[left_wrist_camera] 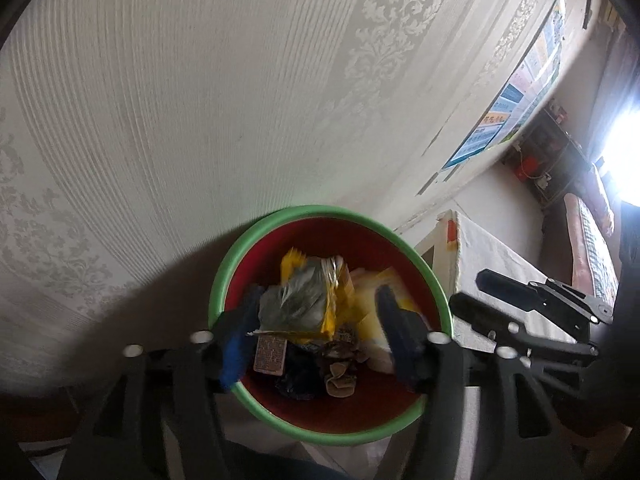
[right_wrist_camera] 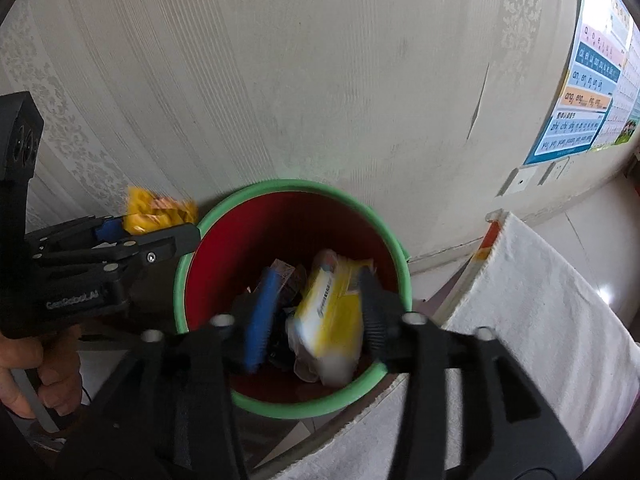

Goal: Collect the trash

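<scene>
Left wrist view first: our left gripper (left_wrist_camera: 320, 328) hangs over the bin (left_wrist_camera: 224, 280) at lower centre, jaws spread, and a crumpled yellow wrapper (left_wrist_camera: 308, 300) sits loose between the pads, above the trash already inside. It looks mid-drop, so we judge the job is simply to keep the fingers wide and centred over the red mouth. At the right edge our right gripper (left_wrist_camera: 476, 300) shows beside the white-covered table (left_wrist_camera: 500, 256). Now the right wrist view: that right gripper (right_wrist_camera: 316, 312) is spread too, a blurred yellow-and-white packet (right_wrist_camera: 332, 316) between its pads, apparently falling into the bin (right_wrist_camera: 280, 186). At middle left the left gripper (right_wrist_camera: 196, 228) pokes over the rim with the wrapper (right_wrist_camera: 156, 212); there we'd keep well inside the green edge.
</scene>
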`<state>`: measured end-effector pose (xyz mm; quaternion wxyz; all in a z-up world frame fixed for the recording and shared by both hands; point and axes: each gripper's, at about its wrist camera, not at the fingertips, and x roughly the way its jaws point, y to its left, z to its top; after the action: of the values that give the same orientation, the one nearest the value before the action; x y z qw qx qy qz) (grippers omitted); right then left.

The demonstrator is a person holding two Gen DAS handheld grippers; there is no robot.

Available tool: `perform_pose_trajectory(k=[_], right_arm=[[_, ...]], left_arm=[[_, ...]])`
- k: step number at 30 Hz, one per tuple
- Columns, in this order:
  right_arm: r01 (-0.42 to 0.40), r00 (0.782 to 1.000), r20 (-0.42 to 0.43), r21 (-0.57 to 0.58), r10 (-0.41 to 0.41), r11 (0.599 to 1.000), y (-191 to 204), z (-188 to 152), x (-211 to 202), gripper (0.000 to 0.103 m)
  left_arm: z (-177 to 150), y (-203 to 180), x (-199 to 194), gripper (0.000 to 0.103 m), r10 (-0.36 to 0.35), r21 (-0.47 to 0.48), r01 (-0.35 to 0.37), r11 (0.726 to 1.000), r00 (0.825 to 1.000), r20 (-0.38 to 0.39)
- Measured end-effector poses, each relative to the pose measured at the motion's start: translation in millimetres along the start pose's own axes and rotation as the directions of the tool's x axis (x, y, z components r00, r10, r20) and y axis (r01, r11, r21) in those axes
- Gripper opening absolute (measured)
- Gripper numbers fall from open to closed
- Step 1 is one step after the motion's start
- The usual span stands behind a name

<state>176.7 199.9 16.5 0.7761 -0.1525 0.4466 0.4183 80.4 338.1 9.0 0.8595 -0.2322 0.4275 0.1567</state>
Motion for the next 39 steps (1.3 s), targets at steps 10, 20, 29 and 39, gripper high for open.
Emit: perform_pose_trajectory(k=[10, 20, 29, 39], right_arm=[[0.052, 0.998, 0.037, 0.005, -0.052, 0.999, 2, -2, -23, 0.079], [0.127, 0.986, 0.103, 0.015, -0.127, 0.992, 4, -26, -84, 0.084], [0.166, 0.976, 0.124, 0.102, -0.178, 0.981, -28, -81, -145, 0.088], [0.253, 0.958, 0.078, 0.21, -0.274, 0.944, -76, -164, -197, 0.098]], left_arm=[[-2, -1, -14, 0.089, 0.026, -0.013, -0.025, 1.0, 0.999, 0.034], [-21, -32, -50, 0.091, 0.017, 0.017, -0.018, 1.0, 0.998, 0.057], [-51, -89, -77, 0.095, -0.032, 0.096, 0.026, 0.995, 0.997, 0.066], [-103, -163, -80, 0.095, -0.109, 0.198, 0.105, 0.975, 0.994, 0.009]])
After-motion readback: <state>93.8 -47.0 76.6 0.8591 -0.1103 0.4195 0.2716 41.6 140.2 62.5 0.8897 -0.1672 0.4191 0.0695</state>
